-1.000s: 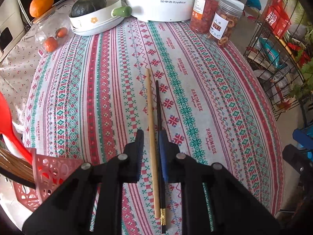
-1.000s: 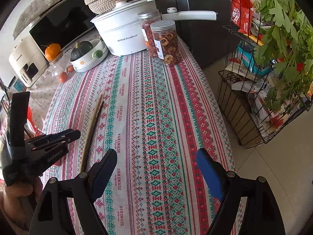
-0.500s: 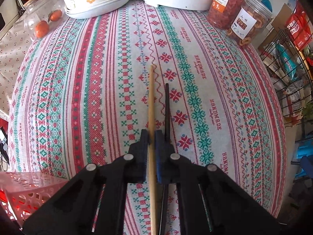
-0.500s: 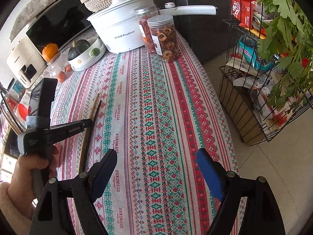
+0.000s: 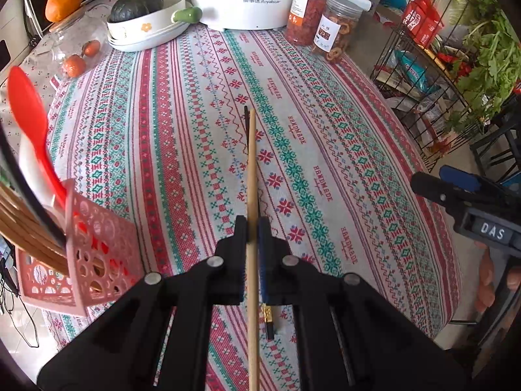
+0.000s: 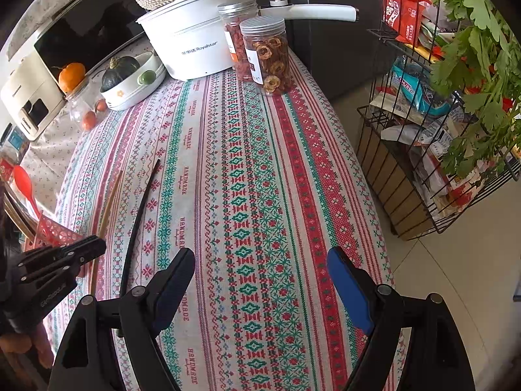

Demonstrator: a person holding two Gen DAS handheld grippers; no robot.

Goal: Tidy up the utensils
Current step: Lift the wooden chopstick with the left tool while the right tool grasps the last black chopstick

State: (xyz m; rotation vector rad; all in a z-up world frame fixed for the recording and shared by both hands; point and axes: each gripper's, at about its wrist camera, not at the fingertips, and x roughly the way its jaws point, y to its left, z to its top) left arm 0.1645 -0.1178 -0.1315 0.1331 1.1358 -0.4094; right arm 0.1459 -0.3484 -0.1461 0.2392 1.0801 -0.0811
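Wooden chopstick [image 5: 251, 176] clamped in left gripper [image 5: 252, 228], lifted; right gripper [image 6: 260, 280] gapes idle. Next, swing to pink holder [image 5: 97, 254].

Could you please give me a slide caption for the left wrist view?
Left gripper shut on a wooden chopstick, the black chopstick lying on the cloth beneath, pink basket alongside.

So the worktop [image 6: 293, 195] has the pot [image 6: 192, 45] at the far edge, two jars [image 6: 260, 52] right of it, squash bowl [image 6: 133, 81] left, and the utensil basket [image 5: 81, 260] off the near-left side.
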